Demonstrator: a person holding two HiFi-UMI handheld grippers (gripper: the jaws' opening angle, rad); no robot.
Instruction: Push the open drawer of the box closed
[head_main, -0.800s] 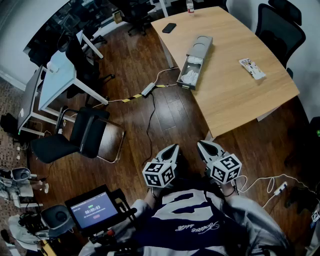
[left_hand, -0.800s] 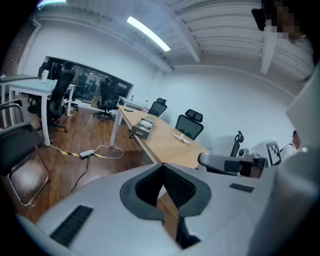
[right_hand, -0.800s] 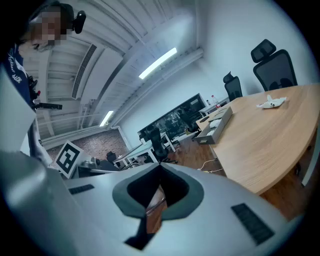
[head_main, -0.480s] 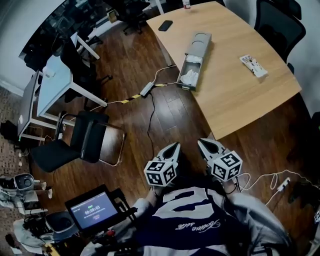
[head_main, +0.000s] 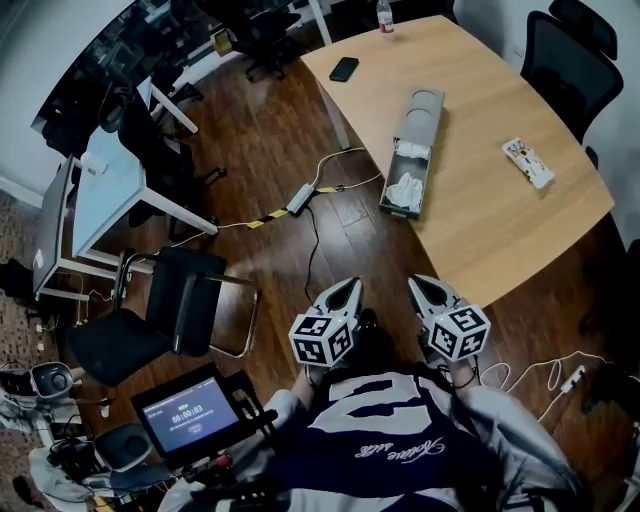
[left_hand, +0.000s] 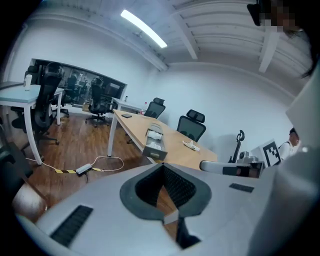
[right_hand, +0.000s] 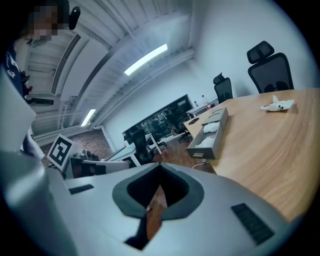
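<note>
hanging low at 6 o'clock in the head view, the left gripper (head_main: 347, 287) and the right gripper (head_main: 419, 283) sit side by side above the dark wood floor (head_main: 290, 260), close to the person's torso. both point toward 12 o'clock. each gripper's own view shows its jaws pressed together at the tips, with nothing pinched and only floor visible through the gap behind them.

the grey box (head_main: 419, 116) lies on the wooden tabletop (head_main: 490, 215), well apart from both pairs of jaws: at about 12 o'clock from the right gripper and 1 o'clock from the left. its drawer (head_main: 405, 192) is pulled out at the box's 6 o'clock end, reaching the tabletop's near edge, and holds crumpled white material (head_main: 407, 186).

in the left gripper view the box (left_hand: 155, 138) stands at 12 o'clock beyond the left gripper (left_hand: 161, 166), drawer front facing the camera. in the right gripper view the drawer (right_hand: 203, 145) shows at 1 o'clock from the right gripper (right_hand: 159, 165).

a dark phone (head_main: 343, 69) rests farther along the tabletop, at 11 o'clock from the box.
</note>
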